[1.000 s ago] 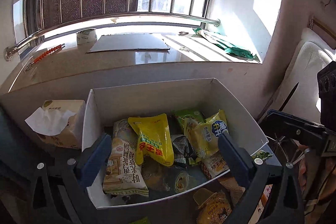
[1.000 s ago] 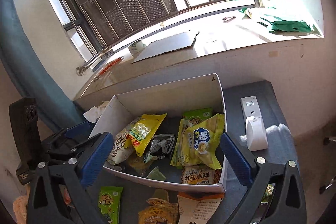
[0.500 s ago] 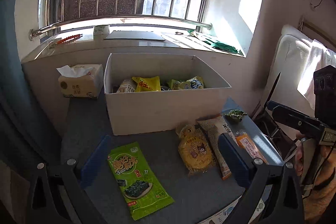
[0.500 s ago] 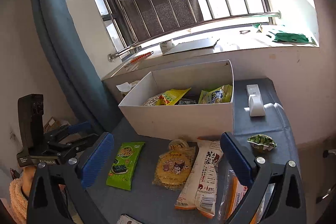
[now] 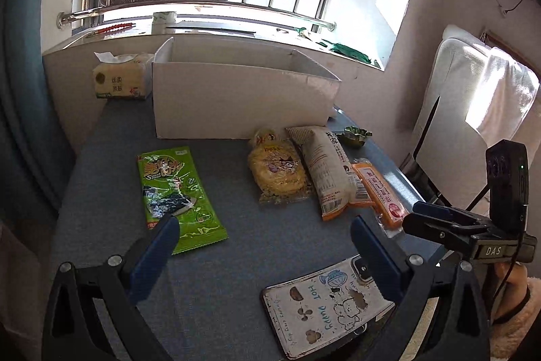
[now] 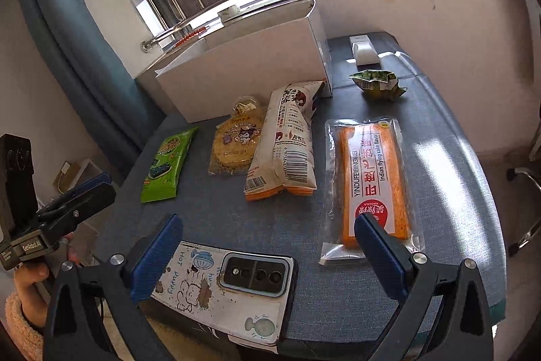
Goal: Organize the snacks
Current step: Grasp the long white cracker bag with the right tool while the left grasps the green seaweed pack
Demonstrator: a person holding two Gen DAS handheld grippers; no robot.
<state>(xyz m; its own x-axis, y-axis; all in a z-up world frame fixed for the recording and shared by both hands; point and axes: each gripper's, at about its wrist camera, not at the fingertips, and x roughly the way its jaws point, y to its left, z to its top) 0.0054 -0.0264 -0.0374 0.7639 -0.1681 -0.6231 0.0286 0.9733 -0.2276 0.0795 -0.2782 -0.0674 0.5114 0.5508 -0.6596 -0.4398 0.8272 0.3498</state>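
A white box (image 5: 236,97) (image 6: 243,73) stands at the back of the blue-grey table; its inside is hidden from here. In front of it lie a green seaweed packet (image 5: 175,192) (image 6: 167,163), a yellow round snack bag (image 5: 277,170) (image 6: 236,141), a long white bag (image 5: 329,170) (image 6: 285,137), an orange flying-cake pack (image 5: 378,192) (image 6: 370,178) and a small crumpled green packet (image 5: 355,136) (image 6: 377,82). My left gripper (image 5: 262,235) is open and empty above the table's near part. My right gripper (image 6: 267,234) is open and empty, its right finger over the orange pack's near end.
A phone in a cartoon case (image 5: 324,300) (image 6: 230,283) lies at the table's near edge. A tissue pack (image 5: 118,80) stands left of the box. A small white device (image 6: 363,51) sits behind the crumpled packet. A windowsill runs behind.
Both grippers have pulled back and down from above the box to the table's near edge. The snacks inside the box are now out of sight; the loose packets and phone have come into view.
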